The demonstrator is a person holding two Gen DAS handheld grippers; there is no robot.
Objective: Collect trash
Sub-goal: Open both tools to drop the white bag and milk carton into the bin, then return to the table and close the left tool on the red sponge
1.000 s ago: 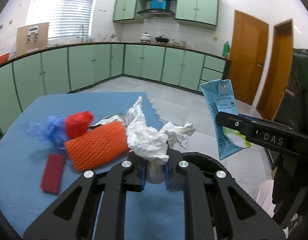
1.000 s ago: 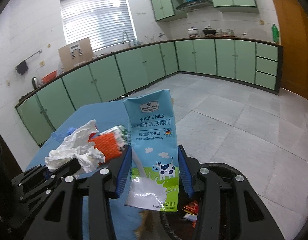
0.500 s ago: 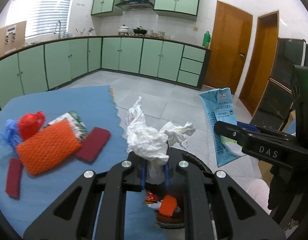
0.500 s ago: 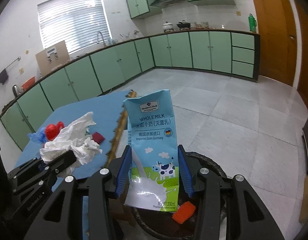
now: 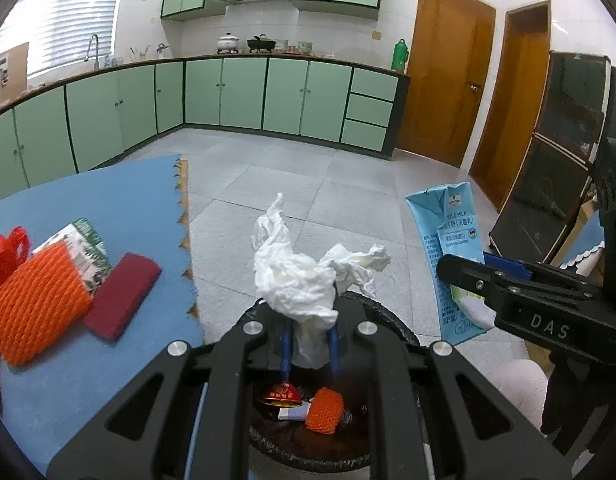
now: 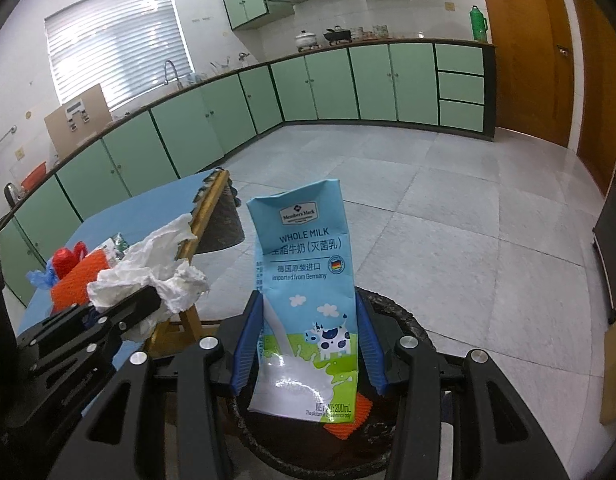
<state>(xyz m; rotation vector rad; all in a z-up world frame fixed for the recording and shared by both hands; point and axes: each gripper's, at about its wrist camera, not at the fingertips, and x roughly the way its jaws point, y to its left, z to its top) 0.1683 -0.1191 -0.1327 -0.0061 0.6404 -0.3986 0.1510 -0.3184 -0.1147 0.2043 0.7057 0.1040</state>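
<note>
Blue "Member's Mark WHOLE MILK" carton [image 6: 308,304] clamped in right gripper [image 6: 309,354].

Both grippers travelled off the blue table [image 5: 88,364] and out over the black trash bin [image 5: 391,322], which rose into the lower centre of both views. The table's clutter slid to the left edge of the left wrist frame. An orange foam net [image 5: 325,410] and a red wrapper [image 5: 278,395] inside the bin came into sight.
</note>
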